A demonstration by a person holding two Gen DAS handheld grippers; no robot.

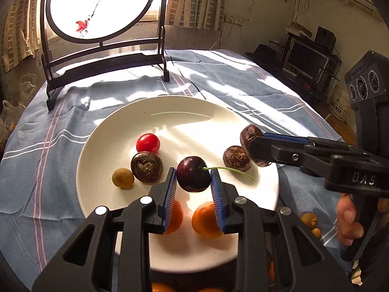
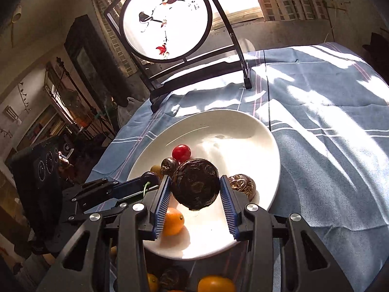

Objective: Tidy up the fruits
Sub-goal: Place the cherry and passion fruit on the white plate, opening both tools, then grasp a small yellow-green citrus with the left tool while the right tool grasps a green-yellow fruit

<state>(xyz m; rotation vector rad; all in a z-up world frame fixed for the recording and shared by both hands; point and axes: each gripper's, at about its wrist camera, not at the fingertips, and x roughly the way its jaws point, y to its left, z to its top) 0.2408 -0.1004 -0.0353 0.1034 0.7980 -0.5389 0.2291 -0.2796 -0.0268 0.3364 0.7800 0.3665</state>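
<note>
My left gripper (image 1: 193, 177) is shut on a dark cherry (image 1: 193, 174) with a green stem and holds it over the front of the white plate (image 1: 97, 146). From the right, my right gripper (image 2: 195, 189) is shut on a large dark water chestnut (image 2: 195, 185) above the plate's (image 2: 255, 133) near side. On the plate lie a cherry tomato (image 1: 148, 143), two more water chestnuts (image 1: 146, 167) (image 1: 237, 158), a longan (image 1: 123, 178) and two small oranges (image 1: 206, 219). The left gripper (image 2: 143, 185) with its cherry (image 2: 150, 177) shows in the right wrist view.
A blue striped cloth (image 1: 243, 92) covers the table. A round painted screen on a black stand (image 1: 97, 7) rises at the far edge, just behind the plate. Loose fruits lie on the cloth in front of the plate (image 2: 215, 283) and beside a person's hand (image 1: 308, 219).
</note>
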